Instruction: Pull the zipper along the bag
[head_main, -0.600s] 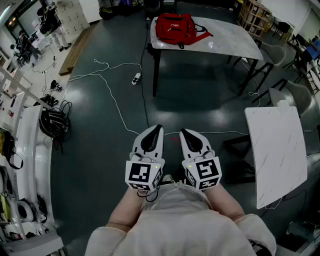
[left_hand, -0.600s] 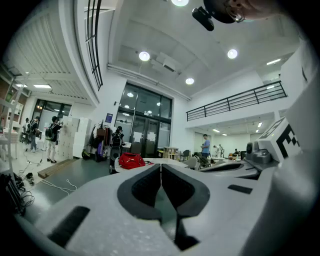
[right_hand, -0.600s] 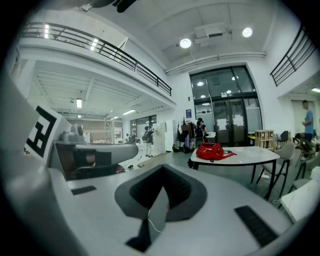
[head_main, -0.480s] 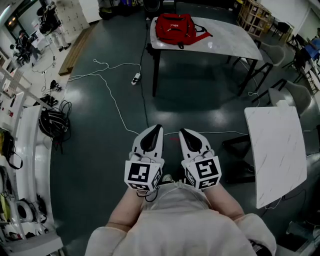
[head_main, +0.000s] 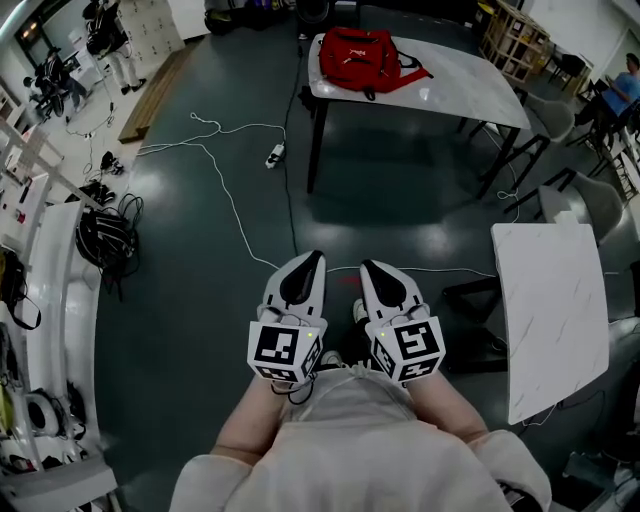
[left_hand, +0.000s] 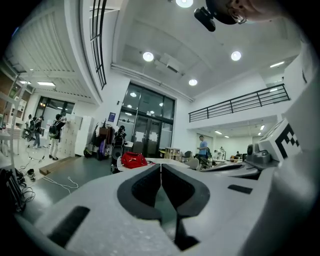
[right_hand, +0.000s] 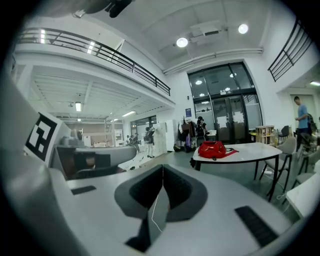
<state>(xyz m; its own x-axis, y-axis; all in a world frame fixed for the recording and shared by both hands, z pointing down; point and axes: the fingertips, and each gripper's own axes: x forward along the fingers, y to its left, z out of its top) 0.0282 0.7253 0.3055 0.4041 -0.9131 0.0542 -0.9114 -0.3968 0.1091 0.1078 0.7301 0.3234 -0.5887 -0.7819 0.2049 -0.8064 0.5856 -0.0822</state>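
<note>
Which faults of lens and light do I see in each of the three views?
Head view: strong wide-angle bend, straight lines bow near the edges; pale reflections on the dark floor; the red bag is sharp. Left gripper view: black rounded corners, ceiling lamps blown out. Right gripper view: same black corners, the railing bends.

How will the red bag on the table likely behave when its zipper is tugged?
The red bag looks like soft fabric, slumped, so it will probably flop and bunch. It lies loose on the glossy table, so it may slide unless held.
</note>
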